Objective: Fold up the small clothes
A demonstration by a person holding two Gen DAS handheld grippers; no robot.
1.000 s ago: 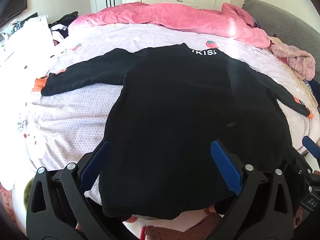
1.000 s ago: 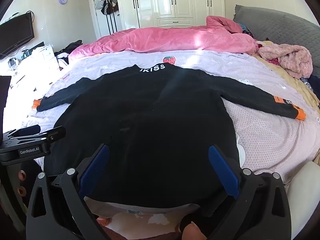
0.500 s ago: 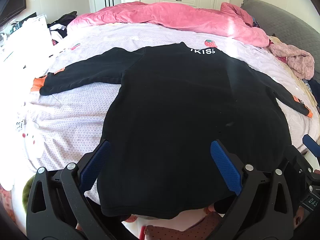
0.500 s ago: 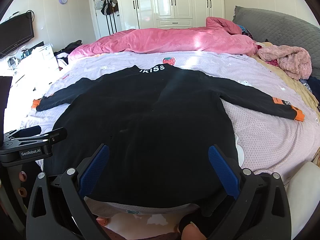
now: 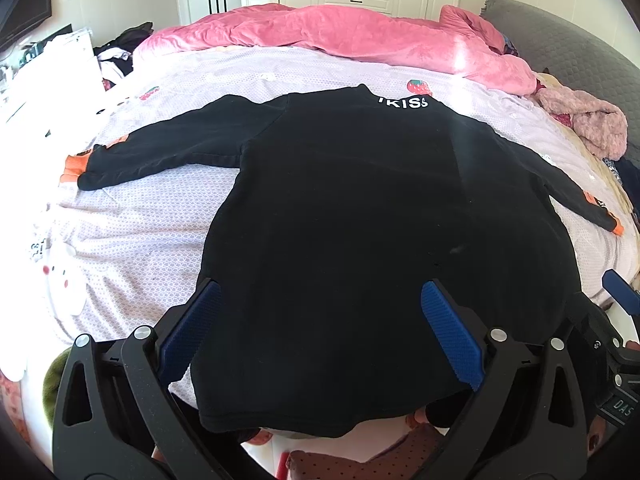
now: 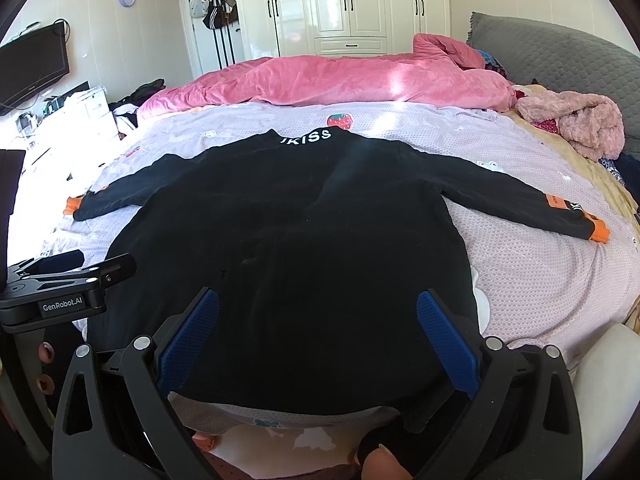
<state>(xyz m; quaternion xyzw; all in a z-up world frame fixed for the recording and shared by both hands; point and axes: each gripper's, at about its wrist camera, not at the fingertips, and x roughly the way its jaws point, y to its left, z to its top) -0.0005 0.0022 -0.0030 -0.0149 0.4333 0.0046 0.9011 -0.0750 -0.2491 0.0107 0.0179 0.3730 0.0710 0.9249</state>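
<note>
A small black long-sleeved top [image 5: 360, 220] with white "KISS" lettering at the collar and orange cuffs lies flat on the bed, sleeves spread out; it also shows in the right wrist view [image 6: 300, 240]. My left gripper [image 5: 320, 328] is open and empty, hovering over the hem's left part. My right gripper [image 6: 316, 328] is open and empty over the hem's right part. The left sleeve [image 5: 160, 152] and right sleeve [image 6: 520, 200] lie stretched sideways. The left gripper's body [image 6: 60, 288] shows at the left of the right wrist view.
The bed has a lilac strawberry-print sheet [image 5: 140, 220]. A pink duvet [image 6: 340, 80] is bunched along the far side. A fluffy pink garment [image 6: 580, 120] lies at the right by a grey headboard [image 6: 560, 60]. White wardrobes and a TV stand beyond.
Both grippers have shifted only slightly over the hem; the top appears a little lower and closer in view. The jaws stay open and the top lies as before.
</note>
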